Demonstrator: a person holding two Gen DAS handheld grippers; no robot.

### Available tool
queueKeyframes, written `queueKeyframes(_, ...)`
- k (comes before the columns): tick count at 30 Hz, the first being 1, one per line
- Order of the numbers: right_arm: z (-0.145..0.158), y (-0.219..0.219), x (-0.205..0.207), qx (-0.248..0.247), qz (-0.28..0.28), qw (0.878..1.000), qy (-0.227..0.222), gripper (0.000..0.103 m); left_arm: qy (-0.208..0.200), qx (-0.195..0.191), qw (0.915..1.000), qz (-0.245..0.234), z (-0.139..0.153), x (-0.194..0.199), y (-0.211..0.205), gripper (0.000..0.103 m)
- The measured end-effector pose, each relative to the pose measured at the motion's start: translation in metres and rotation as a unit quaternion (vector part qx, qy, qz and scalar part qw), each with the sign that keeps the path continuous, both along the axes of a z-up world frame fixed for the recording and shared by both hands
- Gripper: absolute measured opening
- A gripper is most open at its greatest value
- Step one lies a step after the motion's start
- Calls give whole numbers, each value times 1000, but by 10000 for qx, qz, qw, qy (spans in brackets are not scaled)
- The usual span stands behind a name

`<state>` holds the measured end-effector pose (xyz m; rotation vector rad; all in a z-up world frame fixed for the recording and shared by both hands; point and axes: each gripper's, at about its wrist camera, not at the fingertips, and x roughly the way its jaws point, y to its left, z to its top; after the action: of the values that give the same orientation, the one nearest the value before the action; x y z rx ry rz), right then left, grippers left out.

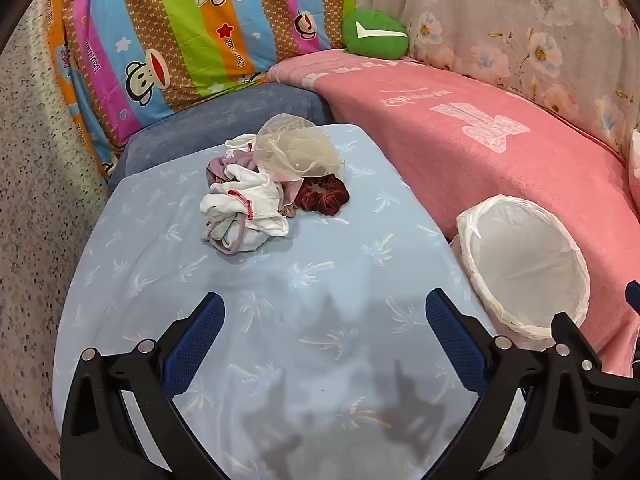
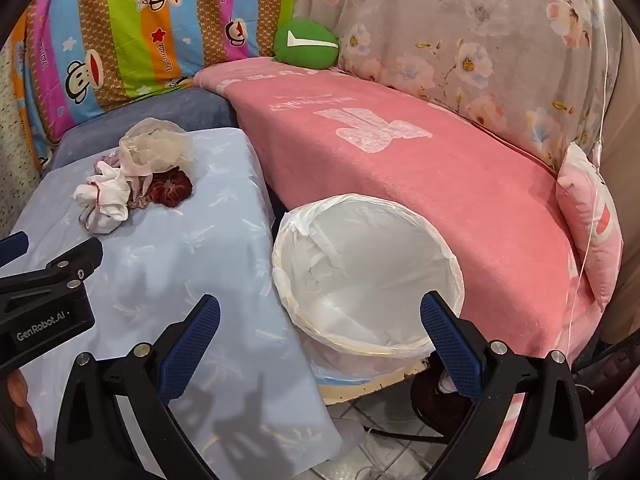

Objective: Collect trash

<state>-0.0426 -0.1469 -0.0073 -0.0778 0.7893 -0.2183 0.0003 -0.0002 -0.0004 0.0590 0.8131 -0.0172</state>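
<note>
Both grippers wide and empty above the blue cloth (image 1: 320,264).

Only the right view shows the floor tiles (image 2: 380,452) under the bin (image 2: 452,256). Left gripper (image 1: 324,320) and right gripper (image 2: 320,318) hold nothing. The trash pile (image 1: 256,192) lies at the cloth's far end: white rags, sheer netting, dark red scrunchie (image 1: 324,196), touching.

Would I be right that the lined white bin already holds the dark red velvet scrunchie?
No: the dark red velvet scrunchie lies on the pale blue cloth beside the crumpled white fabric. The right wrist view shows the white-lined bin empty.
</note>
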Motion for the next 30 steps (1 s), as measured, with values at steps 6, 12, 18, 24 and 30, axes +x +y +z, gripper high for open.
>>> queueKeyframes(6, 2, -2, -1, -18, -33, 10000, -36, 97, -7, 49, 10000, 35, 0, 5, -11, 96)
queueKeyframes(12, 1, -7, -4, 18, -57, 10000, -42, 97, -17, 64, 10000, -27, 1, 1, -12, 96)
queueKeyframes(18, 9, -10, -1, -16, -49, 10000, -15, 97, 46, 104, 9999, -76, 2, 0, -13, 96)
queueKeyframes(24, 16, -13, 1, 4, -44, 10000, 37, 97, 125, 152, 9998, -56, 6, 1, -15, 96)
queueKeyframes(30, 18, -15, 4, 16, -31, 10000, 65, 97, 193, 167, 9997, -34, 8, 5, -14, 96)
